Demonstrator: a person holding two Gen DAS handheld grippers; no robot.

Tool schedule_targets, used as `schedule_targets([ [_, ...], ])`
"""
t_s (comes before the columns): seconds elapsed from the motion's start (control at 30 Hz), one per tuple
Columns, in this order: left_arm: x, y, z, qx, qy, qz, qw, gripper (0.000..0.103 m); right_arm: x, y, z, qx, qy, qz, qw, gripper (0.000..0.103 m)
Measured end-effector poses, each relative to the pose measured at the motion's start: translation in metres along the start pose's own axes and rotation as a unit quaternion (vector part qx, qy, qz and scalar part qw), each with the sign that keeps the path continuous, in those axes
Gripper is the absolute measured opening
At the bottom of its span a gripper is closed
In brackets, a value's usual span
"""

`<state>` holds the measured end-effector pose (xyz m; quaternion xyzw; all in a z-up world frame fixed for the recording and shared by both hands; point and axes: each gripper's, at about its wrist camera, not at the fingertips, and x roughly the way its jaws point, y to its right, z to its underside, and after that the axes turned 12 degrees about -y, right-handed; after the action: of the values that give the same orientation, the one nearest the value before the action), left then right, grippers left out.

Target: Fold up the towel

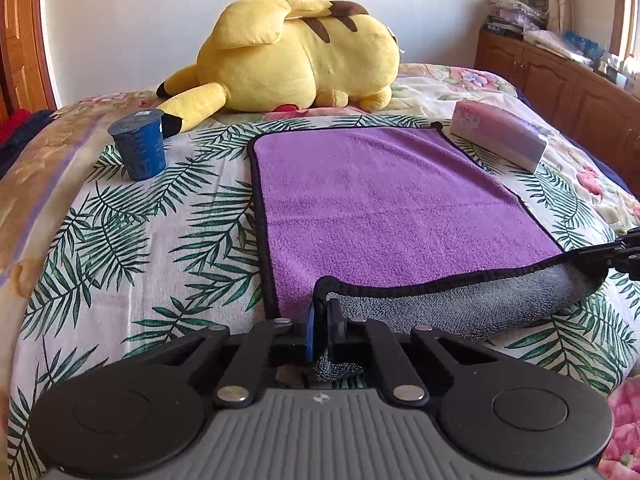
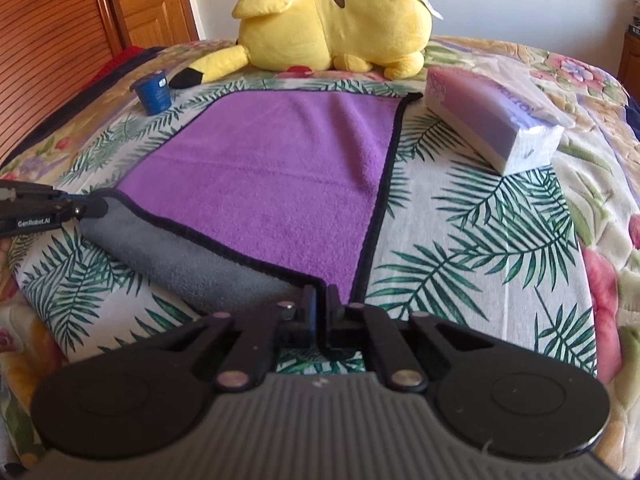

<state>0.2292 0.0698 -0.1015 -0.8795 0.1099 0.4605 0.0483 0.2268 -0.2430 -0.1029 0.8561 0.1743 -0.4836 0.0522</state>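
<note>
Towel [image 1: 384,204] corners pinched by both tools, palm-leaf bedspread [image 1: 132,240], white wall [image 1: 132,20]

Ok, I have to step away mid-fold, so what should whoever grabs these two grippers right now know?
Left gripper: shut on the near-left corner of the purple towel with black edging and grey underside.
Right gripper: shut on its near-right corner.
The towel lies flat on the palm-leaf bedspread, between the blue cup and the pink tissue pack.
Done: both corners pinched, near edge lifted.
Left: carry that edge to the far edge, release.
</note>
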Motion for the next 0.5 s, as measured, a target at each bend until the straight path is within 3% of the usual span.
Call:
schedule_targets([
  [0.5, -0.031, 0.005, -0.015, 0.0, 0.056, 0.006, 0.9984, 0.0, -0.015, -0.001, -0.009, -0.005, 0.063, 0.006, 0.998, 0.003],
])
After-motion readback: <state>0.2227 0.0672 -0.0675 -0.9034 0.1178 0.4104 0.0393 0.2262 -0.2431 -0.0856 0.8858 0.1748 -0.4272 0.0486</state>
